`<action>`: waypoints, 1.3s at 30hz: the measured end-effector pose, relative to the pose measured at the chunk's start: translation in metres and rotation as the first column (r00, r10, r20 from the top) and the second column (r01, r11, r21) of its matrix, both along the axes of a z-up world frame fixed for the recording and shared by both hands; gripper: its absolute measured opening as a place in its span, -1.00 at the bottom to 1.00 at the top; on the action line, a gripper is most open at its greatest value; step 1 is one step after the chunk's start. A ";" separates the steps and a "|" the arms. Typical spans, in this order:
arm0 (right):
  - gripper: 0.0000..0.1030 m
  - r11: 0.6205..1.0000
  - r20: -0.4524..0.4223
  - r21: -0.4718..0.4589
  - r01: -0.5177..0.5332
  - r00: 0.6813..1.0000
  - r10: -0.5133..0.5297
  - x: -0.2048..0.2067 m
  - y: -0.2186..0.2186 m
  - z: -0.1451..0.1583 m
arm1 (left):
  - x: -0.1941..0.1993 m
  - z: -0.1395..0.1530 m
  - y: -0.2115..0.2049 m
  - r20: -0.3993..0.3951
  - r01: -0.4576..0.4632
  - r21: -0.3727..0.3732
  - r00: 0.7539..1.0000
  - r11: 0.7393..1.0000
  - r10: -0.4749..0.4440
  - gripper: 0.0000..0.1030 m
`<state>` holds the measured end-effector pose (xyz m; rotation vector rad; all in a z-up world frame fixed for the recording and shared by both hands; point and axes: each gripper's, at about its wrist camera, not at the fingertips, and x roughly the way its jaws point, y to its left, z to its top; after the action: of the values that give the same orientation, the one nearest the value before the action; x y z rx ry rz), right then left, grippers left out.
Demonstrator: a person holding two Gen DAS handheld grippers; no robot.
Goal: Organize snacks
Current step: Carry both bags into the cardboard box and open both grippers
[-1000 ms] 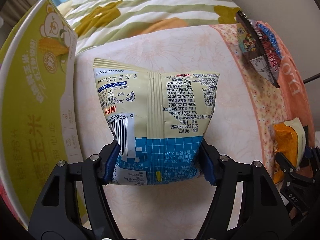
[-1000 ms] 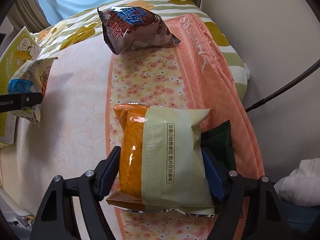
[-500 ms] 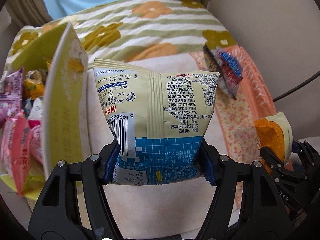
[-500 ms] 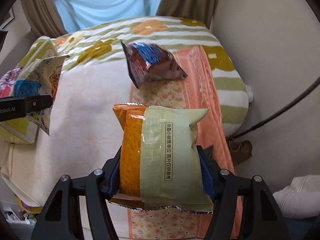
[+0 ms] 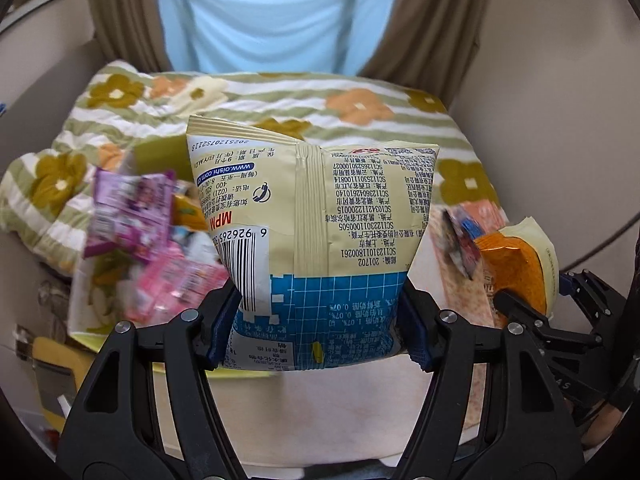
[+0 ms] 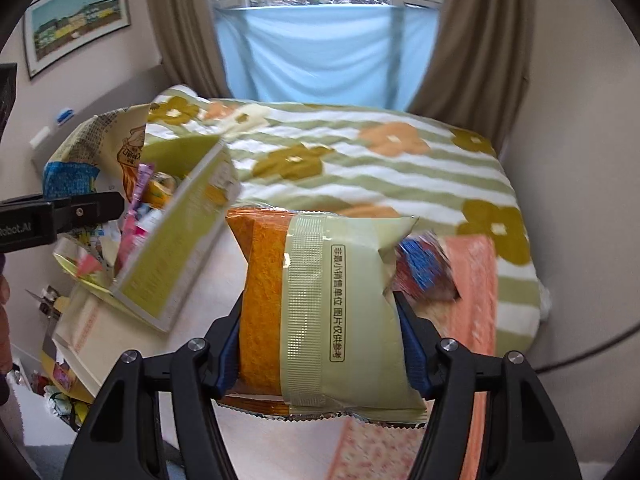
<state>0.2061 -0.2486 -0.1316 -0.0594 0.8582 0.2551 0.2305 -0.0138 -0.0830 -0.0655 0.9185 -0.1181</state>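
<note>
Bed point(image 5: 360, 92) below me: my left tongs point(image 5: 320, 324) clamp the cream-and-blue snack bag point(image 5: 312, 216), my right tongs point(image 6: 320, 344) the orange packet point(image 6: 320, 304). Both look light, puffy, crushable; low side grips suit them.

A box point(image 6: 176, 248) packed with snacks is placed at the bed's point(image 6: 360, 168) left edge. A lone packet point(image 6: 424, 276) is left on the bed to the right. Two bags point(image 5: 316, 248) point(image 6: 328, 312) are held above it.

box snacks point(image 5: 160, 240) blurred, red-blue packet point(image 6: 424, 272) blurred
</note>
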 end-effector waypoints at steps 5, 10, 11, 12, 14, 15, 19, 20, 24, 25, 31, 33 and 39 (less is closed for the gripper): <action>0.19 0.994 0.040 0.050 -0.099 0.994 0.097 0.023 0.056 0.026 | 0.010 0.008 0.059 0.025 -0.055 -0.007 0.998 0.998 0.055 0.26; 0.19 0.983 0.038 0.098 -0.155 0.988 0.152 0.053 0.112 0.038 | 0.024 0.001 0.125 -0.009 -0.099 -0.004 0.995 0.995 0.099 0.26; 0.19 0.982 0.038 0.098 -0.162 0.987 0.159 0.060 0.124 0.039 | 0.028 -0.003 0.133 -0.016 -0.101 -0.003 0.995 0.995 0.101 0.26; 0.19 0.982 0.038 0.095 -0.165 0.986 0.162 0.066 0.134 0.040 | 0.031 -0.007 0.143 -0.024 -0.102 -0.001 0.995 0.995 0.102 0.26; 0.19 0.981 0.031 0.092 -0.169 0.985 0.167 0.075 0.159 0.041 | 0.038 -0.017 0.158 -0.051 -0.092 0.010 0.994 0.996 0.092 0.26; 0.19 0.981 0.026 0.091 -0.169 0.986 0.167 0.080 0.168 0.040 | 0.040 -0.023 0.164 -0.063 -0.084 0.009 0.994 0.996 0.084 0.26; 0.19 0.984 0.001 0.081 -0.158 0.987 0.159 0.090 0.199 0.036 | 0.043 -0.044 0.184 -0.114 -0.039 -0.008 0.993 0.999 0.038 0.27; 0.19 0.986 -0.011 0.078 -0.150 0.988 0.151 0.094 0.204 0.031 | 0.045 -0.050 0.189 -0.131 -0.027 -0.014 0.991 1.000 0.025 0.29; 0.19 0.992 -0.048 0.068 -0.110 0.992 0.113 0.100 0.218 0.020 | 0.054 -0.066 0.203 -0.178 0.011 -0.059 0.984 0.998 -0.021 0.82; 0.19 0.993 -0.056 0.067 -0.098 0.993 0.101 0.101 0.220 0.018 | 0.056 -0.068 0.205 -0.178 0.020 -0.061 0.983 0.998 -0.031 0.97; 0.19 0.997 -0.110 0.062 -0.038 0.993 0.044 0.106 0.228 0.005 | 0.059 -0.073 0.218 -0.180 0.041 -0.091 0.982 0.995 -0.057 0.99; 0.19 0.998 -0.127 0.060 -0.035 0.991 0.042 0.110 0.231 0.000 | 0.059 -0.073 0.222 -0.181 0.041 -0.105 0.982 0.994 -0.060 0.99; 0.20 0.994 -0.156 0.089 -0.059 0.985 0.072 0.132 0.239 -0.006 | 0.058 -0.060 0.223 -0.153 0.015 -0.098 0.988 0.995 -0.030 0.99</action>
<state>0.3383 -0.0093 -0.1380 0.0117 1.0047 0.3613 0.2887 0.2096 -0.1426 -0.1558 1.0680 -0.1802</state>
